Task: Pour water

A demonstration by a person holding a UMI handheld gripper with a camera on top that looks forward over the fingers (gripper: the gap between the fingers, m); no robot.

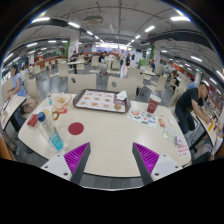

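My gripper (pixel 112 150) hangs open over the near edge of a round pale table (pixel 110 130), with only bare tabletop between its purple pads. A light-blue bottle-like container (pixel 56 141) stands ahead of the left finger, slightly to its left. Just beyond it lies a red round coaster (pixel 76 128). A red cup (pixel 152 104) stands at the far right of the table, and a white cup (pixel 122 97) sits on the tray's right corner. A clear cup (pixel 181 148) stands near the right edge.
A patterned tray (pixel 99 100) lies at the far middle of the table. Plates with food (pixel 60 101) (pixel 140 115) and a red can (pixel 33 119) sit around it. One person (pixel 190 100) leans in at the right, another (pixel 15 85) sits at the left. Cafeteria tables and chairs fill the background.
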